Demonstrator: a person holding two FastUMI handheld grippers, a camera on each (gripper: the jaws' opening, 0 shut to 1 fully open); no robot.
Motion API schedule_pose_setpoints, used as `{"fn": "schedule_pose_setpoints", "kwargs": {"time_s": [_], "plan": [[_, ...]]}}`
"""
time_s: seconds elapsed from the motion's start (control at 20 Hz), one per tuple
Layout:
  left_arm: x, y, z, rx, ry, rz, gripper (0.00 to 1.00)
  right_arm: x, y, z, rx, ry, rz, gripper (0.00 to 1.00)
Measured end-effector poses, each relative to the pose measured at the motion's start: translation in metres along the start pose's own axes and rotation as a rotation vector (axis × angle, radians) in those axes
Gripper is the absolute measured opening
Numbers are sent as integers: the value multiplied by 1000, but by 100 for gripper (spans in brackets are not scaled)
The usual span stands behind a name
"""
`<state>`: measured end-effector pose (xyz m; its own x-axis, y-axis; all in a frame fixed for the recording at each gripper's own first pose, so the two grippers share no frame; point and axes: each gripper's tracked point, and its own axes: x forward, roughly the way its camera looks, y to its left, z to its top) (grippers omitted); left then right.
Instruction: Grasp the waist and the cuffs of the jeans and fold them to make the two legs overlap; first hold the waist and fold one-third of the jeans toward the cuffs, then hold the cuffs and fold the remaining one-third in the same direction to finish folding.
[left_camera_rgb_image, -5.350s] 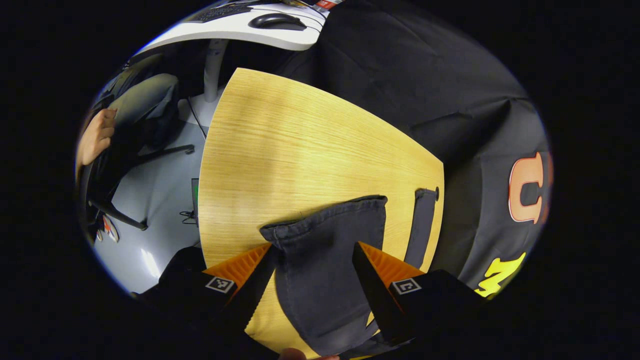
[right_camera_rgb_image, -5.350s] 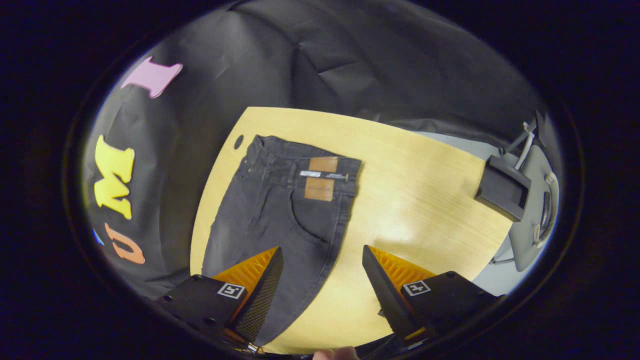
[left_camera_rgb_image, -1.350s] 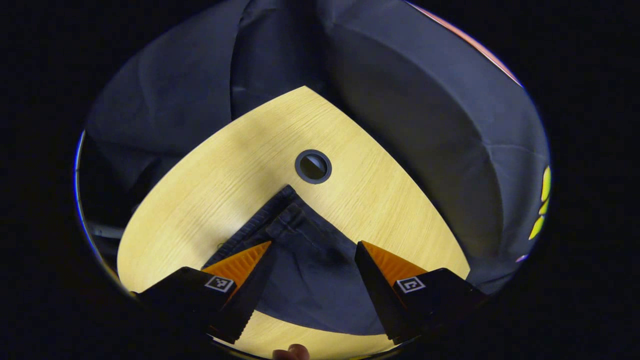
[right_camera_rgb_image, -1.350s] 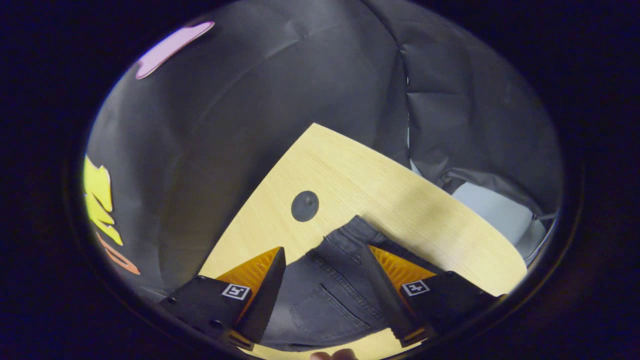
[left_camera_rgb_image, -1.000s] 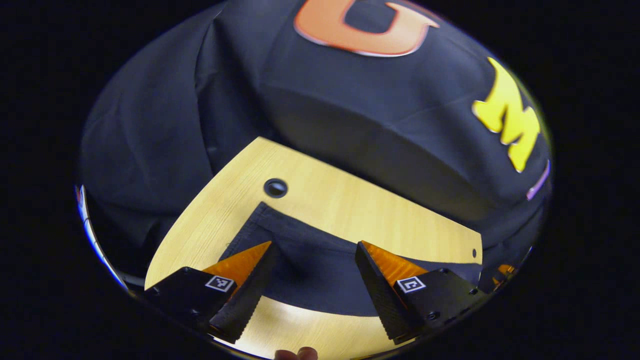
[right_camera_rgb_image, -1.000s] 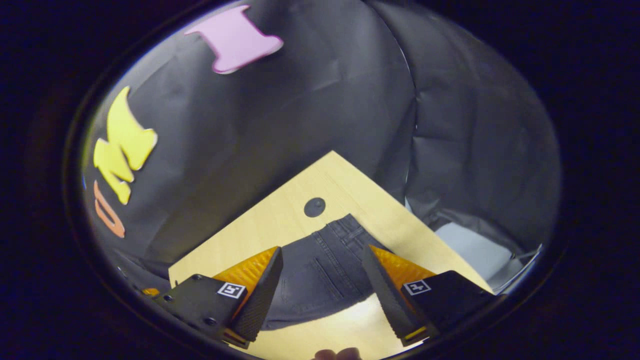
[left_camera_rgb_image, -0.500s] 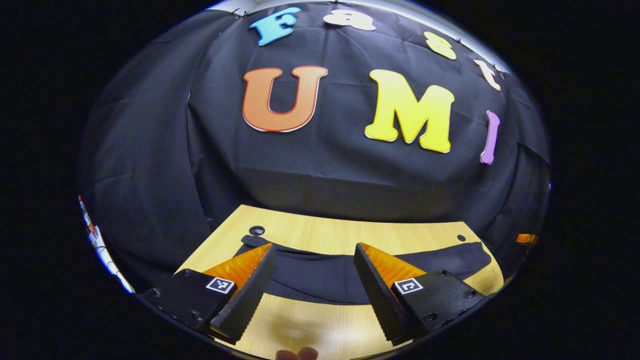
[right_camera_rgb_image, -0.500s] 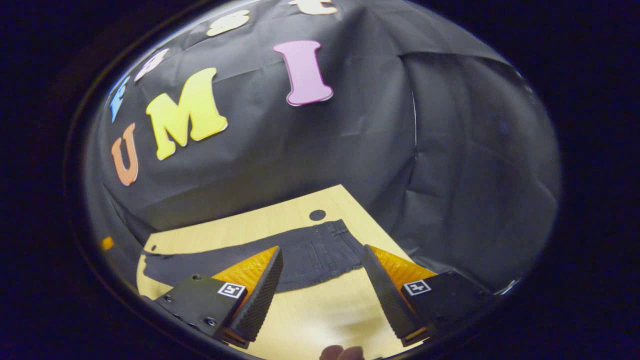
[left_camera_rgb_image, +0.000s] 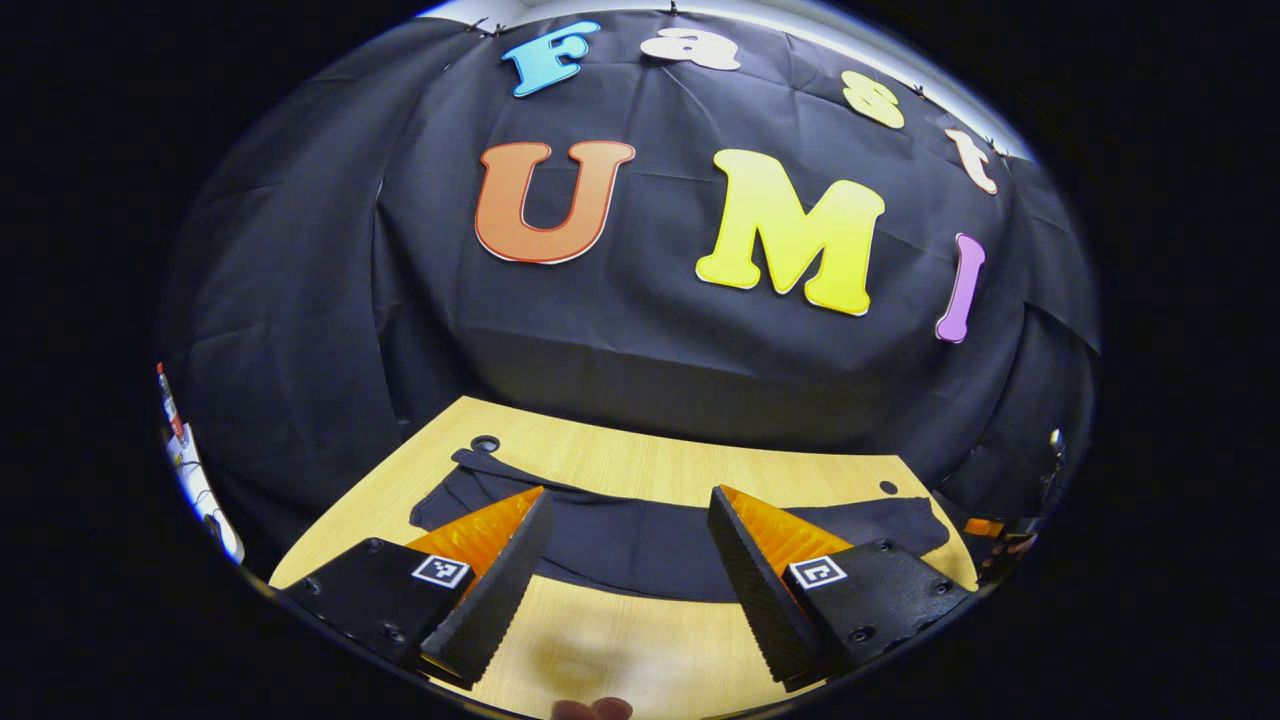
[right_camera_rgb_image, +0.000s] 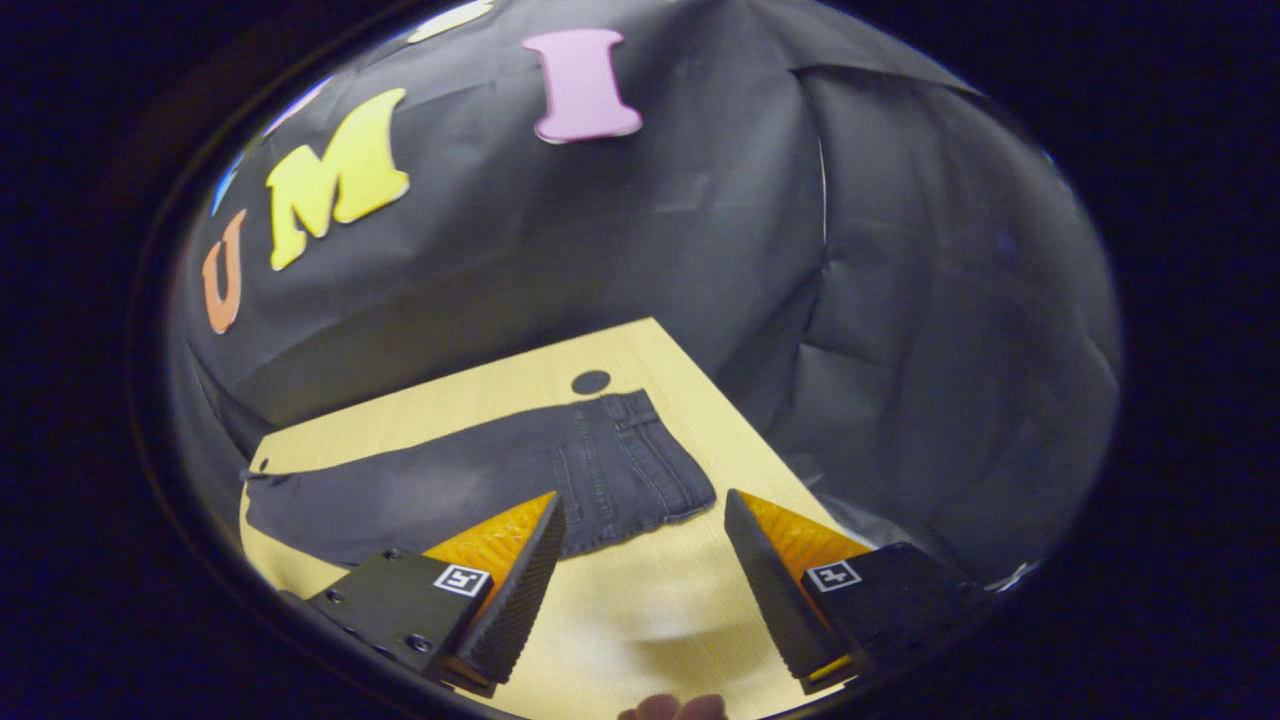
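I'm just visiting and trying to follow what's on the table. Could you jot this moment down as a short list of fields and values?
Item: dark jeans, lying flat, legs overlapped in one long strip
Waist end: at the right, seen in the right gripper view
Surface: wooden table
Left gripper: open, above the table, holding nothing
Right gripper: open, holding nothing
Backdrop: black cloth wall
Thirds folds: not yet done

Nothing legible on the jeans or the table. Just square black-and-white marker tags on the left gripper and right gripper: patterns only, no words or numbers.
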<state>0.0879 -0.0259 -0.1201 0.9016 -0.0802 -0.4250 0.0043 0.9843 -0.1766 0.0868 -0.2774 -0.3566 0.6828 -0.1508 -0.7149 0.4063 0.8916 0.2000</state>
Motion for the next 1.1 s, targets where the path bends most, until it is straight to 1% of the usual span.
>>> {"fn": "schedule_pose_setpoints", "kwargs": {"time_s": [0.05, 0.1, 0.15, 0.25, 0.35, 0.4, 0.45, 0.5, 0.6, 0.65, 0.75, 0.8, 0.85, 0.9, 0.95, 1.0, 1.1], "plan": [[-1, 1, -3, 0, 5, 24, 100, 19, -5, -1, 32, 10, 4, 94], [-4, 2, -7, -4, 16, 51, 100, 34, -12, -2, 40, 15, 4, 98], [-8, 2, -12, -12, 29, 73, 100, 48, -17, -1, 31, 13, -1, 98], [-13, 0, -17, -19, 47, 93, 100, 69, -21, 1, 25, 13, 2, 99], [-14, 4, -20, -5, 64, 120, 100, 85, -20, -5, 34, 36, 7, 98], [-14, 7, -21, -4, 72, 129, 100, 92, -20, -11, 30, 48, 10, 93], [-13, 7, -21, -6, 77, 134, 100, 95, -19, -14, 19, 52, 14, 98], [-12, 9, -21, -8, 78, 139, 100, 96, -16, -17, 7, 52, 23, 93], [-8, 12, -28, -13, 97, 143, 100, 98, -15, -18, -12, 36, 24, 89], [-10, 15, -31, -19, 107, 143, 100, 99, -9, -19, 3, 46, 59, 83], [-9, 21, -36, -34, 117, 136, 100, 99, -3, -21, 25, 79, 64, 67], [-9, 26, -38, -41, 119, 135, 100, 101, -5, -23, 29, 89, 57, 52], [-9, 32, -39, -49, 123, 132, 100, 96, -4, -14, 27, 82, 48, 36], [-10, 39, -40, -53, 122, 130, 100, 93, 0, -13, 21, 92, 30, 16], [-10, 48, -40, -53, 121, 131, 100, 88, 1, -12, 24, 104, 18, 9], [-11, 57, -39, -51, 117, 134, 100, 83, 5, -2, 35, 99, 8, 2], [-14, 73, -37, -50, 101, 133, 100, 63, 13, 14, 49, 76, 5, 1]]}}
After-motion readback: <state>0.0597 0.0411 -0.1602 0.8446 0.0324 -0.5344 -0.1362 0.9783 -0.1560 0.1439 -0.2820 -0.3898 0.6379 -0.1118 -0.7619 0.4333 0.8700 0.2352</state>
